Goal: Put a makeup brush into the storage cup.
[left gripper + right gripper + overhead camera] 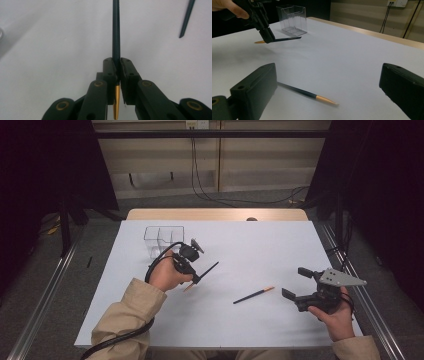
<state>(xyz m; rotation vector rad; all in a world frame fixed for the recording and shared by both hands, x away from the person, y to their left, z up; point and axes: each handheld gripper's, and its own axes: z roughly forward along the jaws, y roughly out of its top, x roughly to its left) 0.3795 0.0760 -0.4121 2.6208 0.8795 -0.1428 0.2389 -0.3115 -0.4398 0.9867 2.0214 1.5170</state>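
- At the table's left rear, a clear plastic organizer box [164, 240] with inner dividers stands on the white tabletop [250, 245], just behind the left hand.
- Just in front of that box, the left gripper [196, 279] has its jaws clamped tight on a dark pencil [207, 269]; the left gripper view shows the dark shaft [116, 30] running forward from between the jaws and the gold end [116, 102] sticking out behind them. This pencil is held off the table.
- Near the middle, right of the held one, a second dark pencil [253, 295] with a gold end lies flat on the tabletop, touched by nothing.
- On the right, the right gripper [295, 282] sits with its jaws spread wide, holding nothing, near the lying pencil [307, 93].
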